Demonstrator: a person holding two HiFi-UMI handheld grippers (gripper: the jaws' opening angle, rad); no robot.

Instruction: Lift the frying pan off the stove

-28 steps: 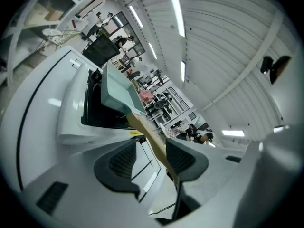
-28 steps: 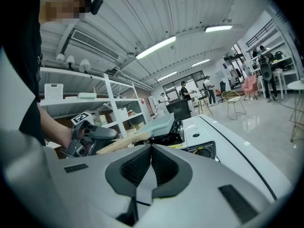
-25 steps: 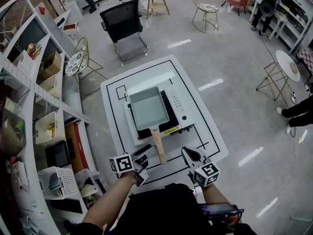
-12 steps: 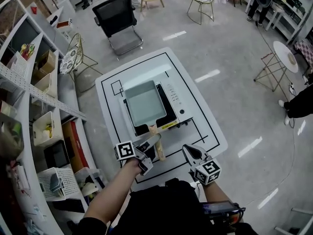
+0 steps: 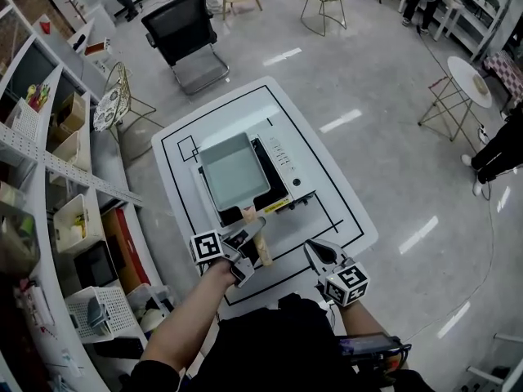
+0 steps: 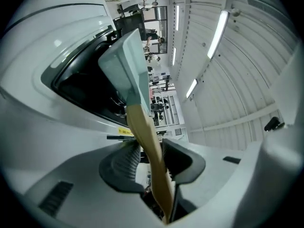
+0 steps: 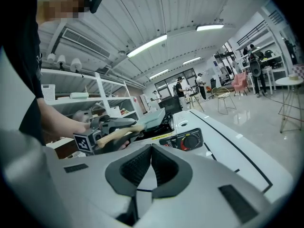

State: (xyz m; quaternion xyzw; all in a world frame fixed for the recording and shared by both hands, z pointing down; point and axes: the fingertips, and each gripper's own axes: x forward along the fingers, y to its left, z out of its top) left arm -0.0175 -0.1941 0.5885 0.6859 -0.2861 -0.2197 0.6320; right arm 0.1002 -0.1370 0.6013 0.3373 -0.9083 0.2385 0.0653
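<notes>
A second ago the left tool (image 5: 248, 239) sat near the table's front edge, off to the side of the handle's end with nothing between its jaws. It has since come forward, and now the pale wooden handle (image 5: 265, 254) runs straight through it. In the left gripper view both ribbed pads lie against the sides of the wood, so the jaws look closed on the handle some way back from the pan body, with the butt end sticking out behind them. The pale grey-green rectangular frying pan (image 5: 234, 171) has not been raised. It still lies flat on the black top of the white portable stove (image 5: 286, 166), which stands in the middle of the white table (image 5: 343, 219) marked with black lines, and the handle reaches over the stove's front edge toward the person. The right tool (image 5: 319, 253) has hardly shifted. It hangs over the front of the table, well apart from the handle, with its jaws drawn together at the tips and nothing between them. So the reach looks finished and the grasp made, and the lift itself is what remains. A one-sided hold on a long handle may let the heavier pan end dip or twist, so the grip probably wants to be firm before the pan is raised clear of the burner.
</notes>
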